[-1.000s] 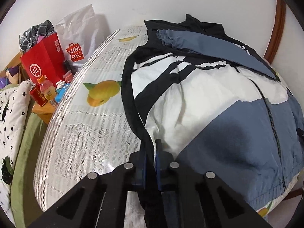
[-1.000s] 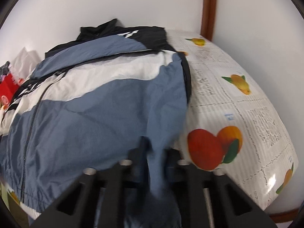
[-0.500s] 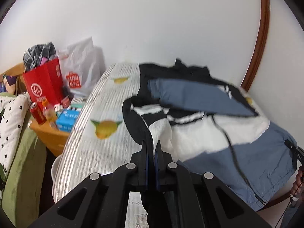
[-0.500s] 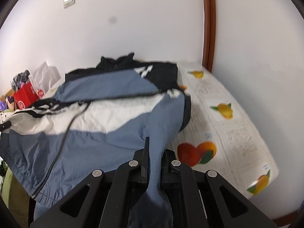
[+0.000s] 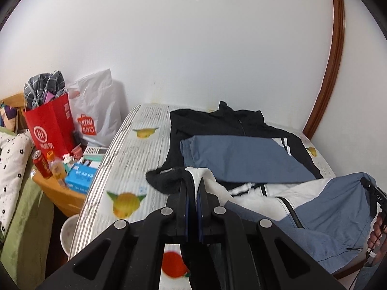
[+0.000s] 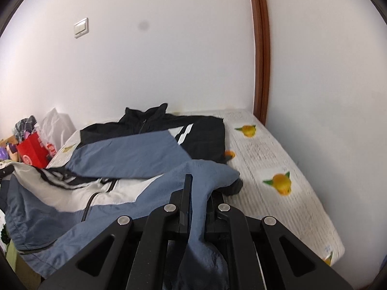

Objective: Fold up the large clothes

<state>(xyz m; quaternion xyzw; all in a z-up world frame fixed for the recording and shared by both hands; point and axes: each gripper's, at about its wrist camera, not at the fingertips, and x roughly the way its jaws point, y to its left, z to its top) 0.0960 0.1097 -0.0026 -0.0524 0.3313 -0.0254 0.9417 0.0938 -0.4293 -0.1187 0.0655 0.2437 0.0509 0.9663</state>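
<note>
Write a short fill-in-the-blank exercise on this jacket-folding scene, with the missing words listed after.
1. Both grippers are shut on the ____ jacket.
2. The left gripper pinches a black and ____ edge.
3. The red bag stands to the ____ of the table in the left wrist view.
Missing: blue; white; left

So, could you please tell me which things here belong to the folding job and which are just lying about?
Belongs to the job:
- jacket, on the table
- left tool, shut on the jacket
- right tool, shut on the jacket

Just lying about:
- red bag
- white bag
- red can
- blue box
</note>
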